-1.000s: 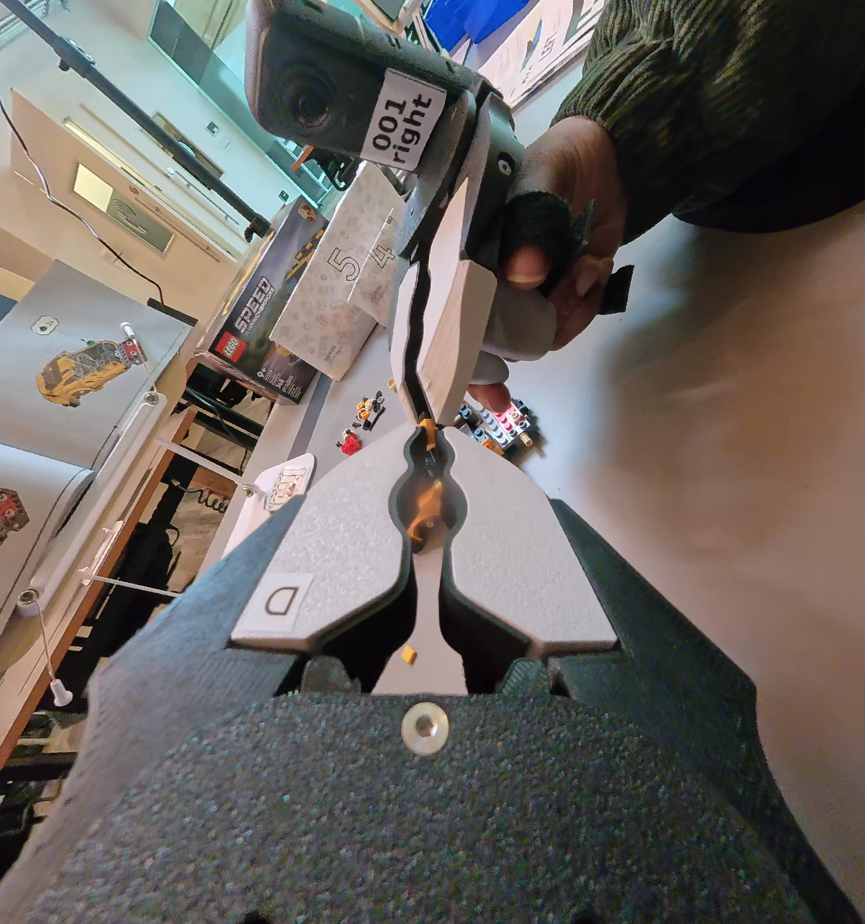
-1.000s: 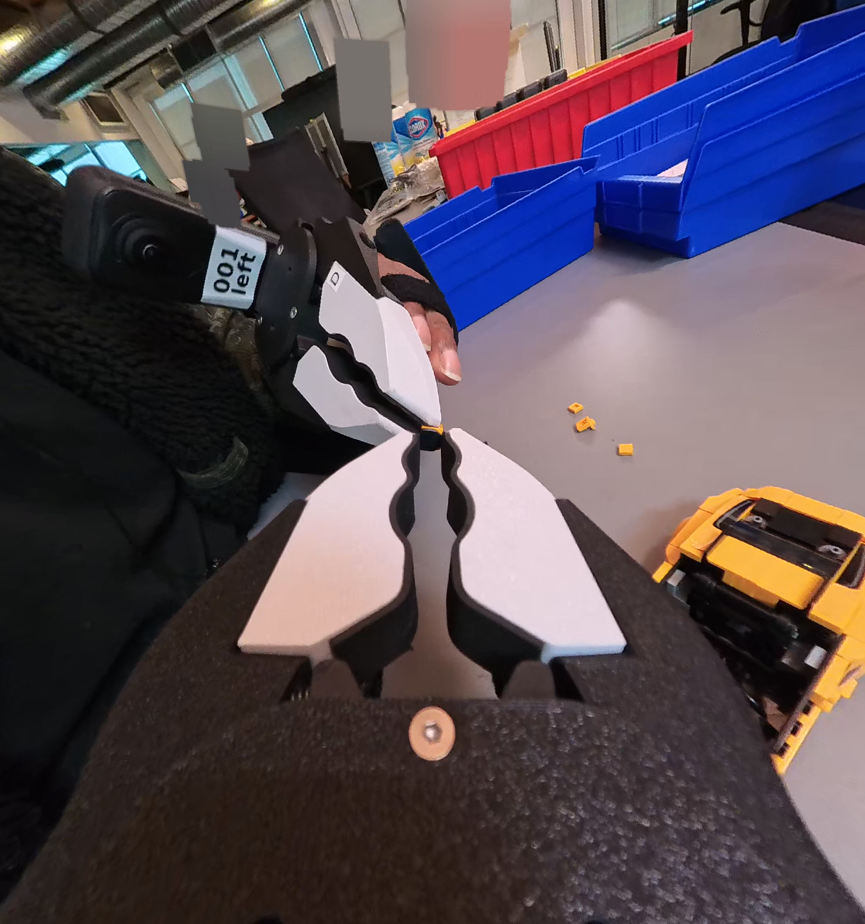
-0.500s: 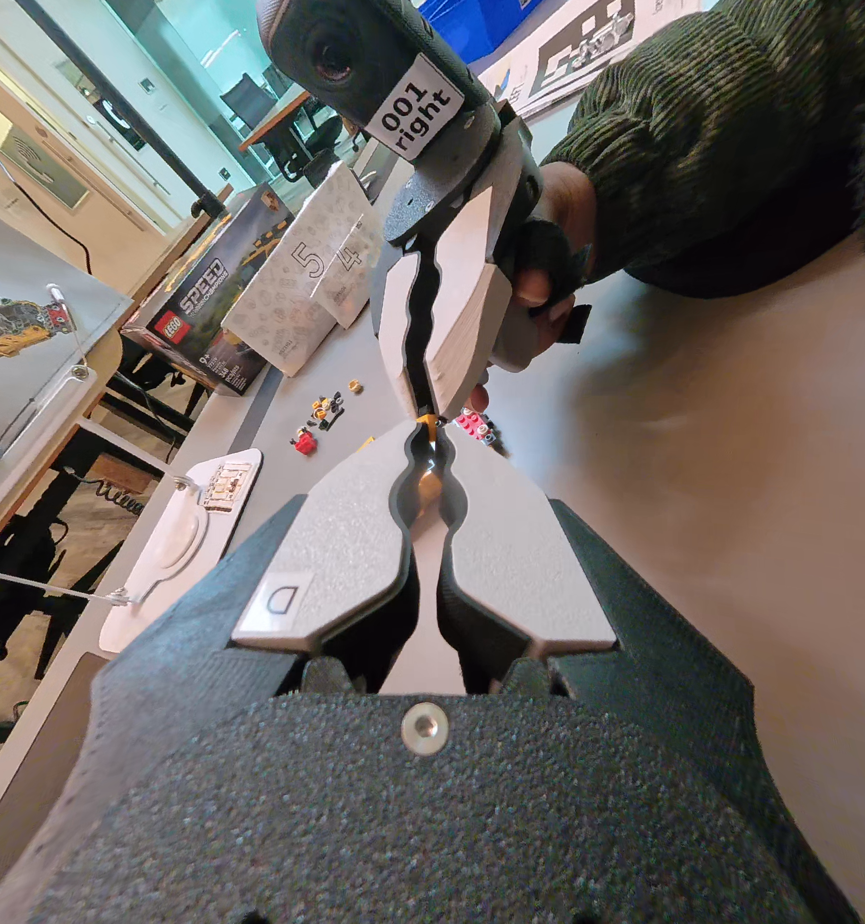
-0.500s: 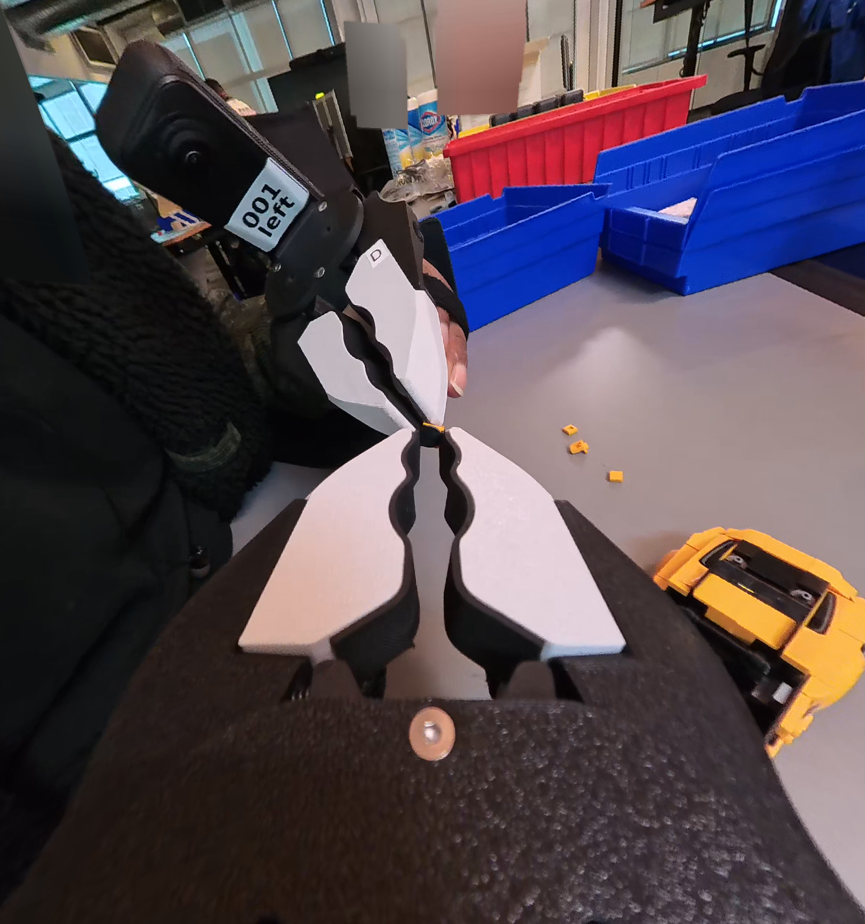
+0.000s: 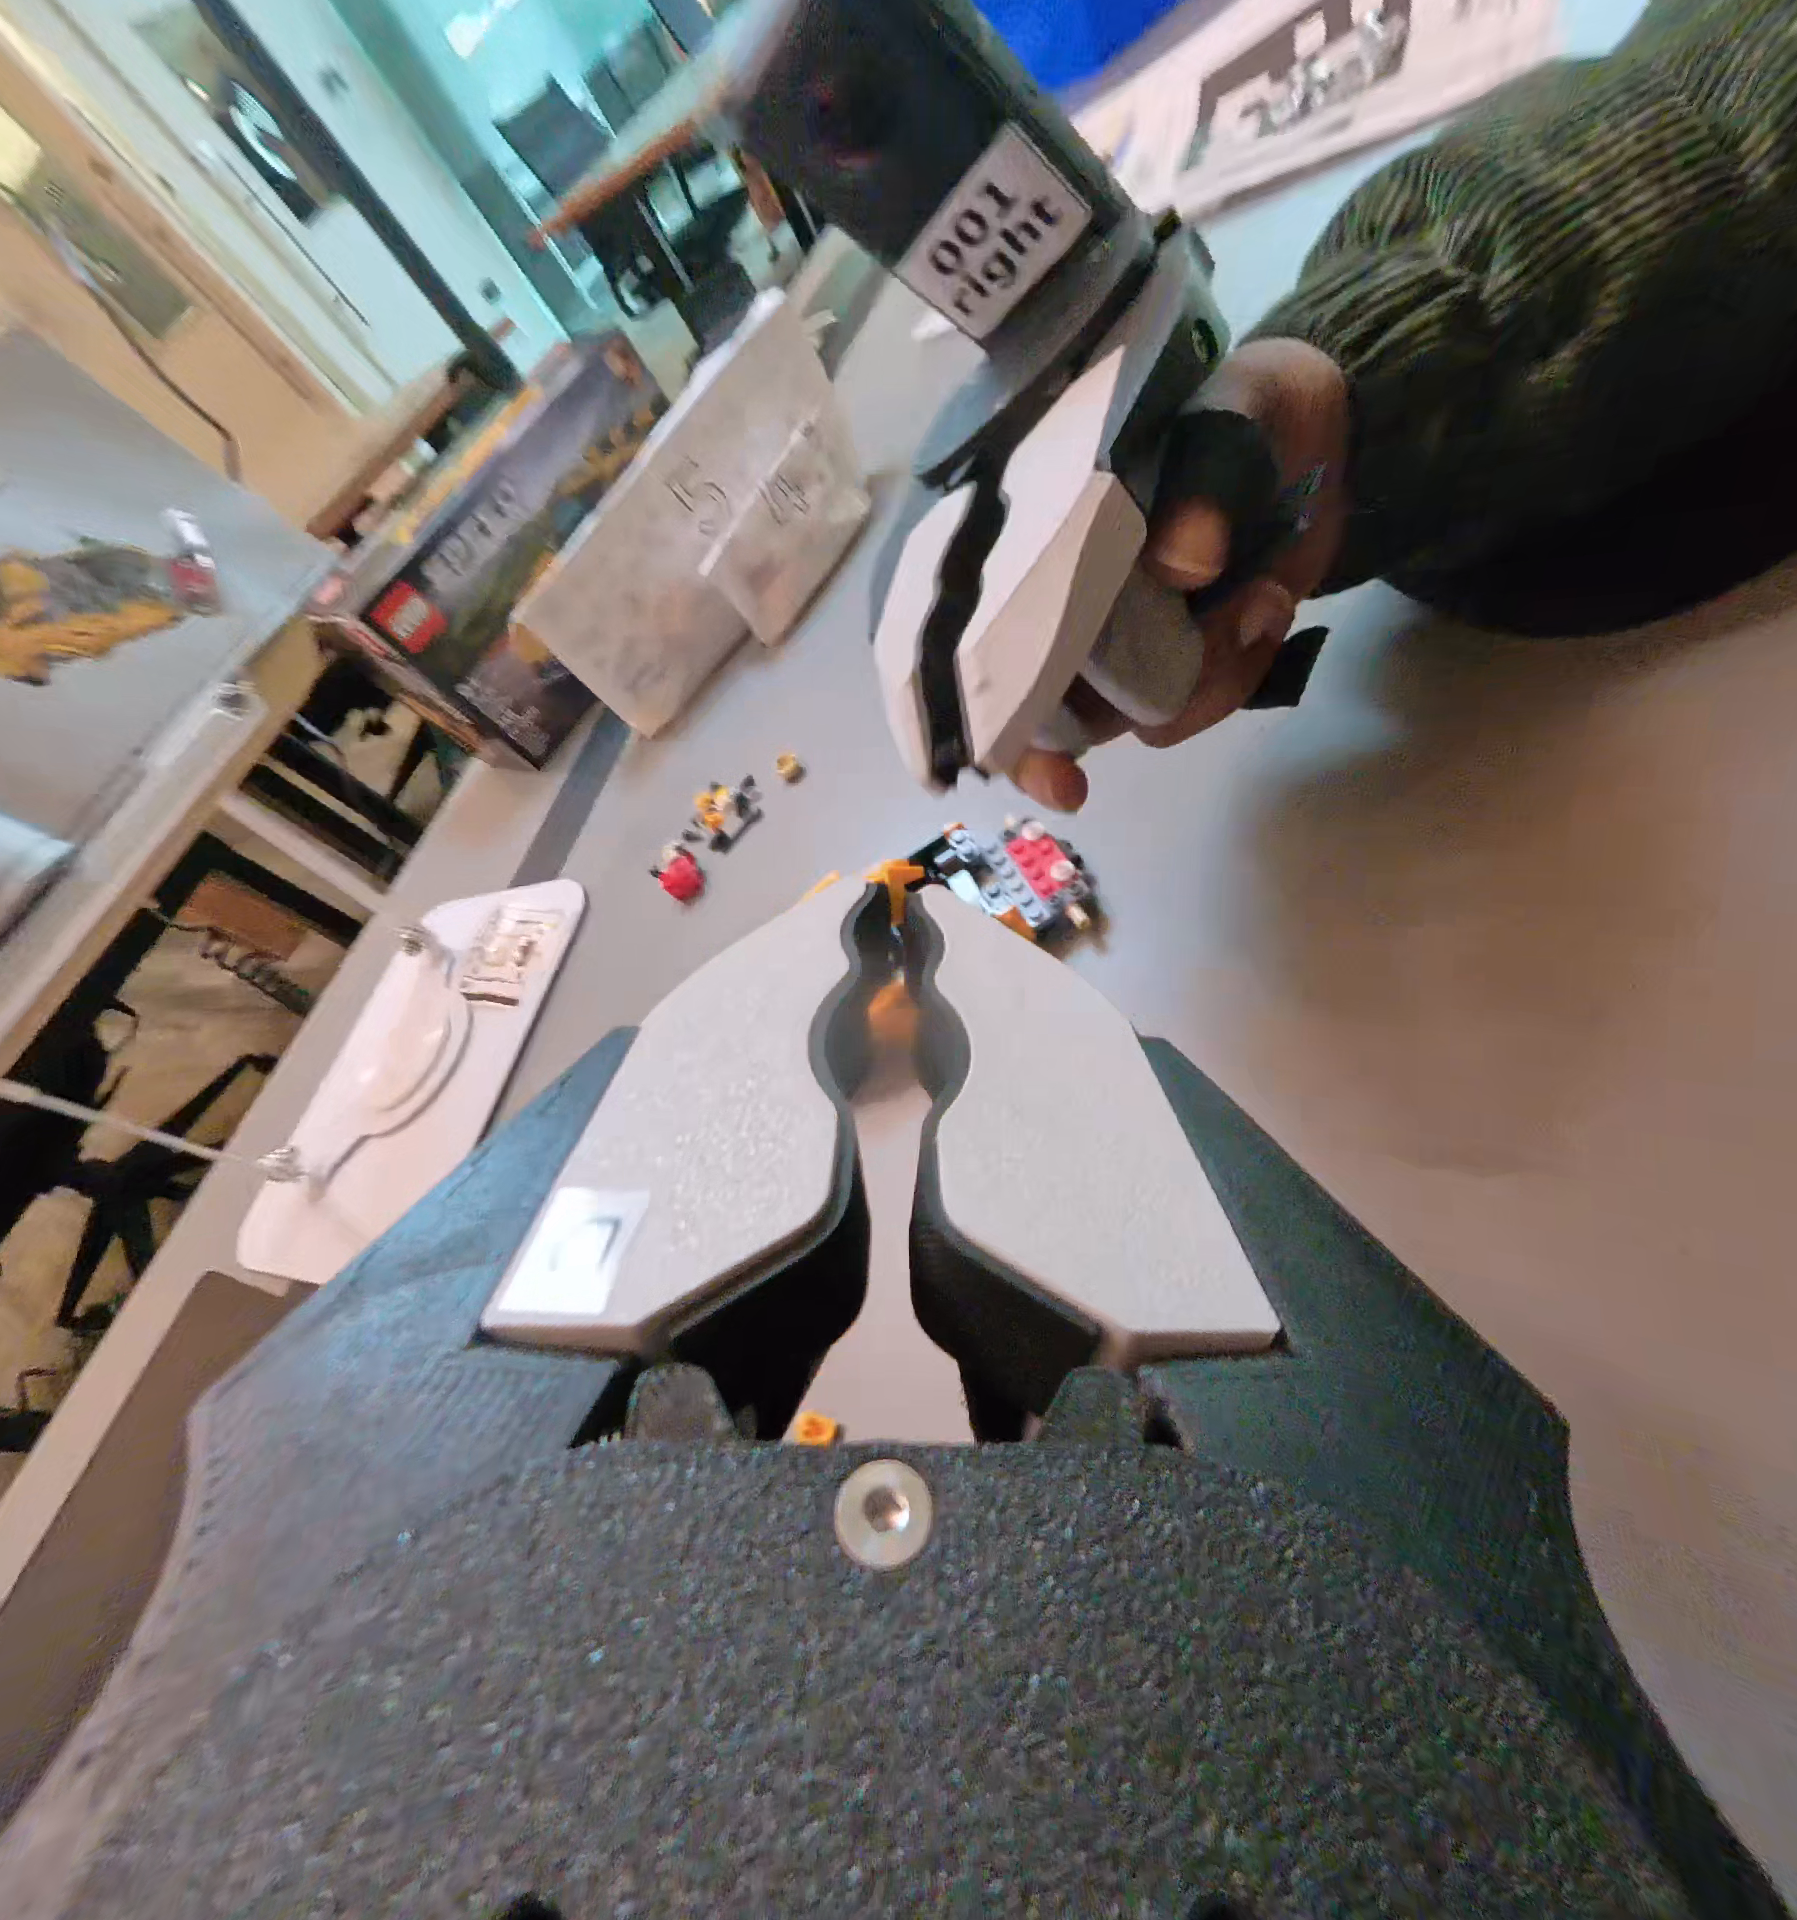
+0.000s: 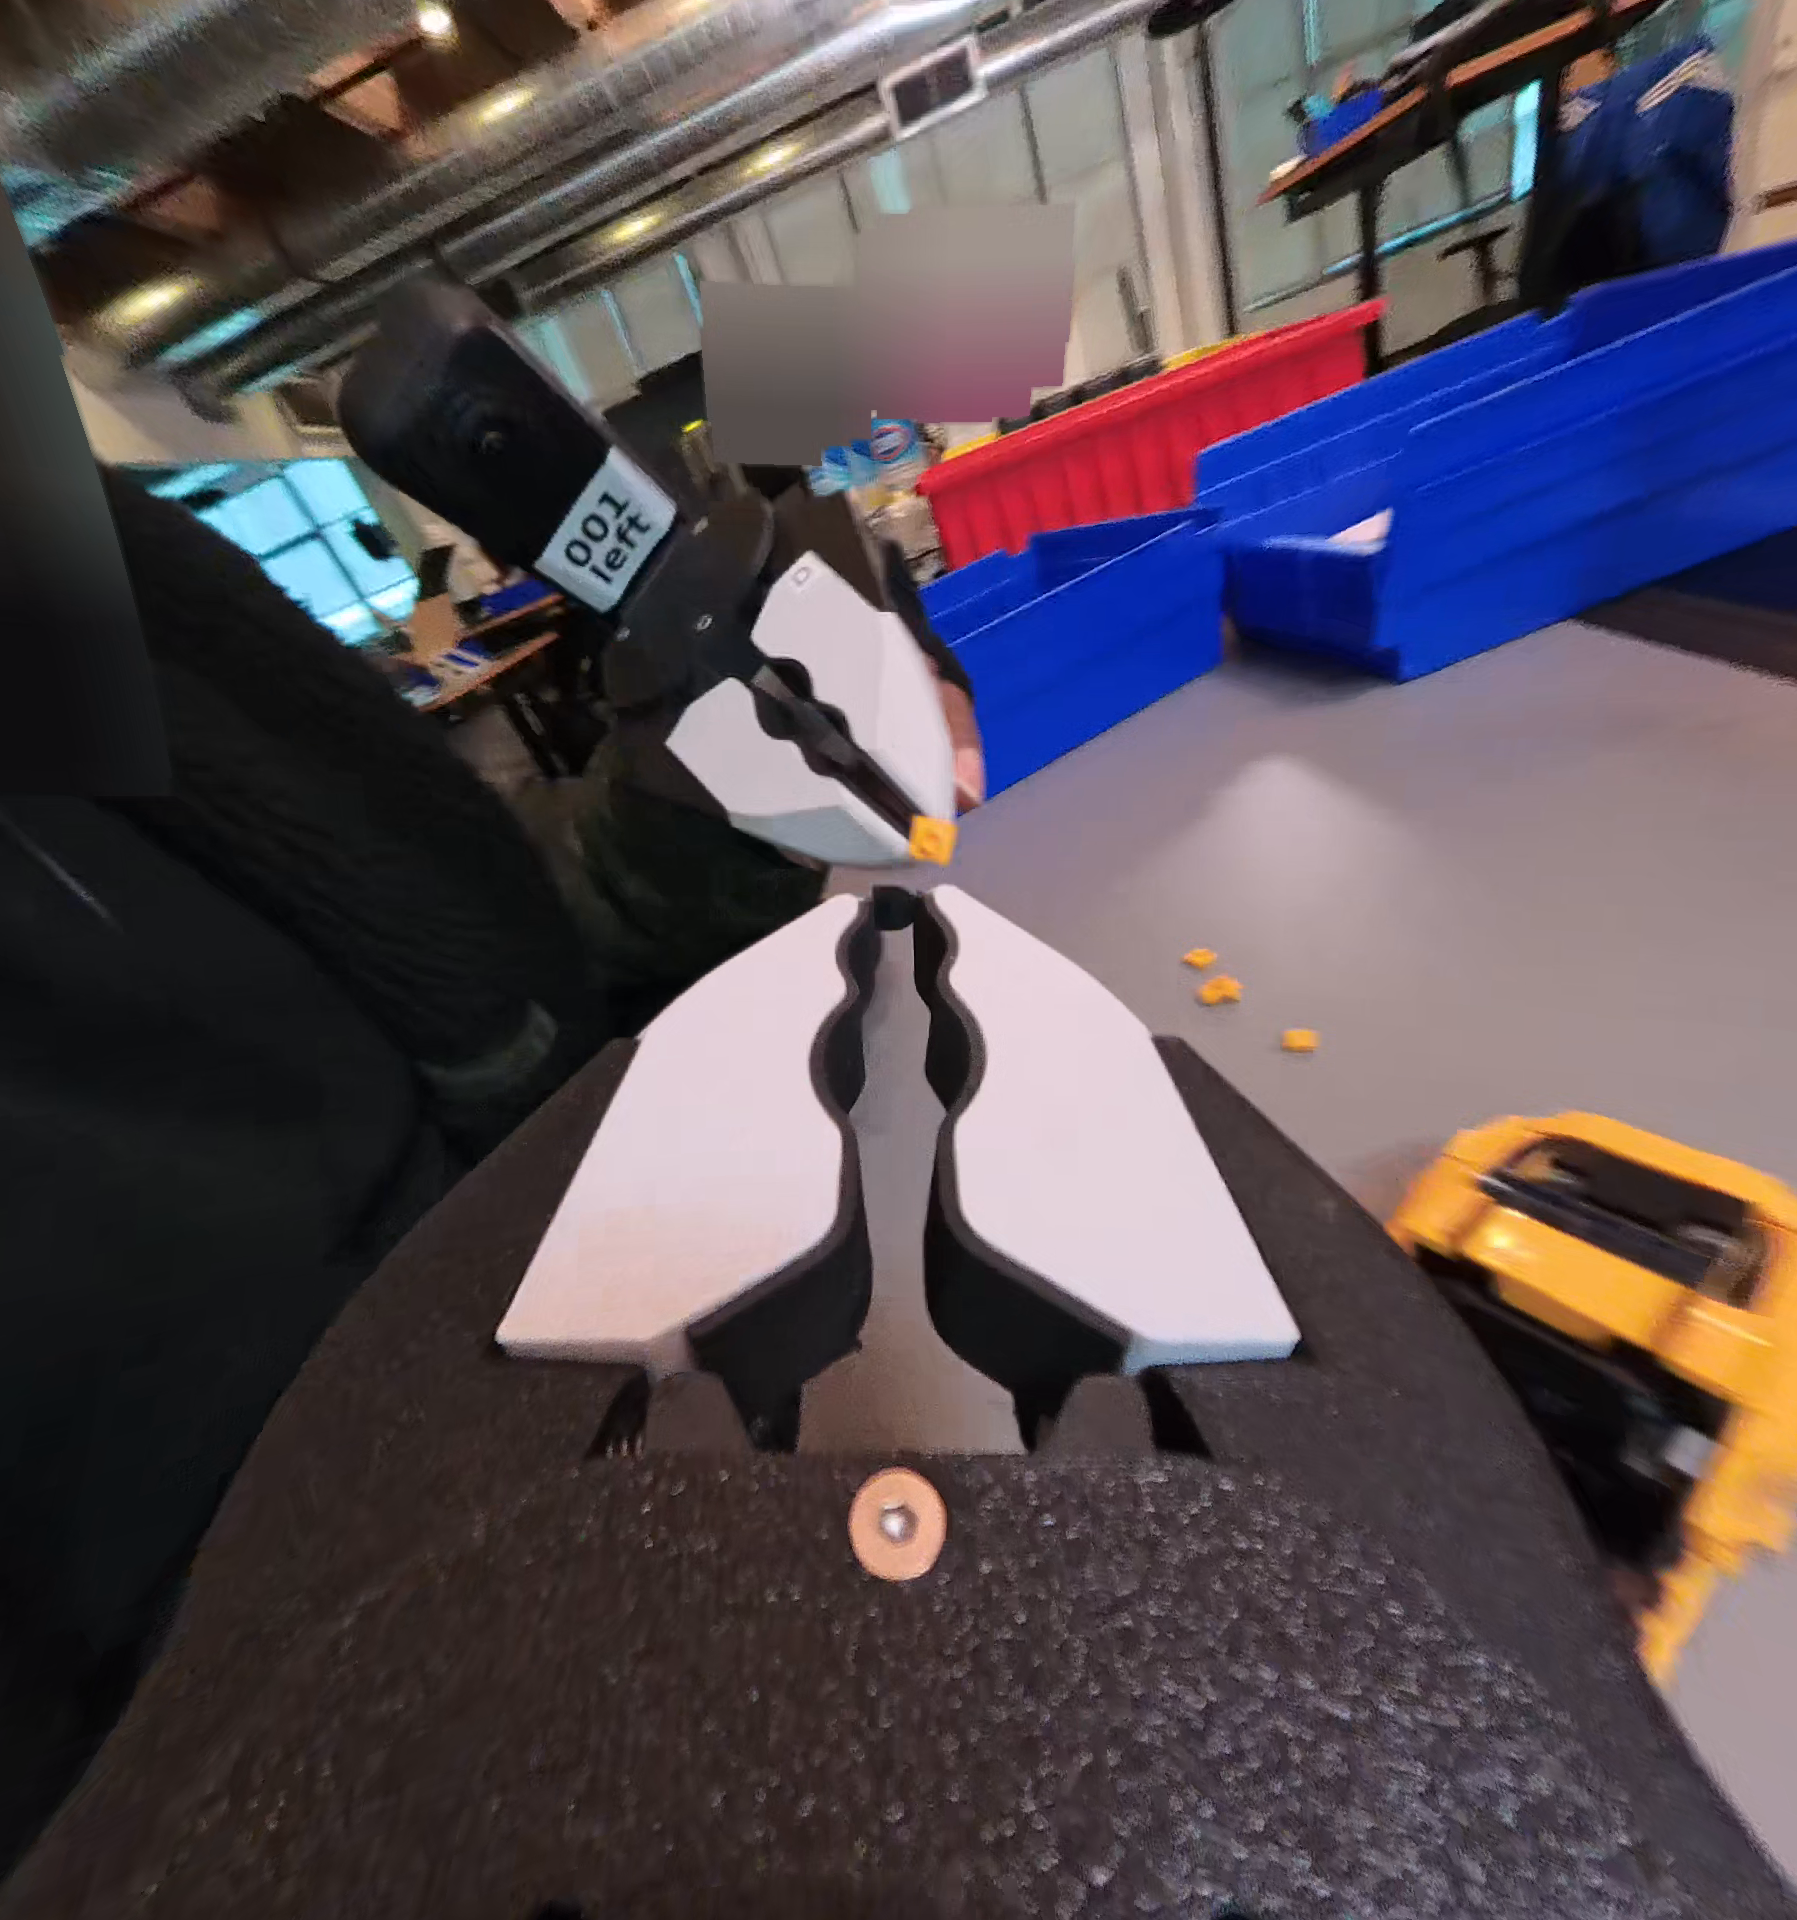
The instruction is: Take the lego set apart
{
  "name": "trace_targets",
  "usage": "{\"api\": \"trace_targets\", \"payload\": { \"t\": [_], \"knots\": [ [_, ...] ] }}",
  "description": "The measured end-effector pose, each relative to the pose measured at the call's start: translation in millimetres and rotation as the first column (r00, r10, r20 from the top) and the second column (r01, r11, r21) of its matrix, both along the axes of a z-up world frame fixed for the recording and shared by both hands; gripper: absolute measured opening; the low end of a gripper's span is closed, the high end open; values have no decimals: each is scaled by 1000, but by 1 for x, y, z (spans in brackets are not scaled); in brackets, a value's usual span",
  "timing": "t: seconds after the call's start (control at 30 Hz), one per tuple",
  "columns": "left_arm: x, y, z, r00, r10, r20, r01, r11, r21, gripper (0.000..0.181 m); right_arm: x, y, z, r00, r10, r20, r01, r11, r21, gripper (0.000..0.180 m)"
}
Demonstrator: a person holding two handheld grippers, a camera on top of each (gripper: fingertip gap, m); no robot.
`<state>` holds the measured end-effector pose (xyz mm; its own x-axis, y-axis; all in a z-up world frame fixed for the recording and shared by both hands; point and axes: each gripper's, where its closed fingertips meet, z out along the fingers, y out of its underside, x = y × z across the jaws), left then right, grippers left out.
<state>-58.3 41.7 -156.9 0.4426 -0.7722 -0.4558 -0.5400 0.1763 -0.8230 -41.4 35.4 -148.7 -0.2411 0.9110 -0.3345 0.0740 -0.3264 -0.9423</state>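
An open-plan workshop or lab: bare ceiling ducts (image 6: 665, 156), blue storage bins (image 6: 1496, 540) on a grey bench (image 6: 1445, 831), glass-walled rooms behind.

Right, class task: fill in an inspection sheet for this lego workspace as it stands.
Surface: grey table.
Job's things: yellow car on the table; loose orange bits beyond it.
Clutter: part-built chunk, numbered bags, box.
Grippers: left gripper shut on an orange piece; right gripper shut on a black piece; the two are apart.
Cables: nothing seen on the table.
Surroundings: blue bins, red bin.
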Motion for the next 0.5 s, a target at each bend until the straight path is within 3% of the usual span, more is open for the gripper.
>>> {"api": "trace_targets", "payload": {
  "t": [0.13, 0.27, 0.33, 0.5],
  "knots": [
    [-22, 13, -55, 986, 68, -153, -93, 982, -165, 4, -7, 0, -10, 998, 12, 59, -14, 999, 32, 7],
    [-65, 20, -107, 945, 126, -301, -243, 888, -391, 4, -7, 5, -33, 982, -74, 175, 44, 984, 171, 7],
    [-79, 24, -119, 935, 153, -320, -286, 858, -426, 5, -9, 4, -43, 971, -93, 219, 41, 972, 230, 7],
    [-94, 31, -125, 919, 200, -340, -341, 836, -430, 32, -11, 2, -54, 962, -88, 257, 24, 971, 239, 8]
  ]
}}
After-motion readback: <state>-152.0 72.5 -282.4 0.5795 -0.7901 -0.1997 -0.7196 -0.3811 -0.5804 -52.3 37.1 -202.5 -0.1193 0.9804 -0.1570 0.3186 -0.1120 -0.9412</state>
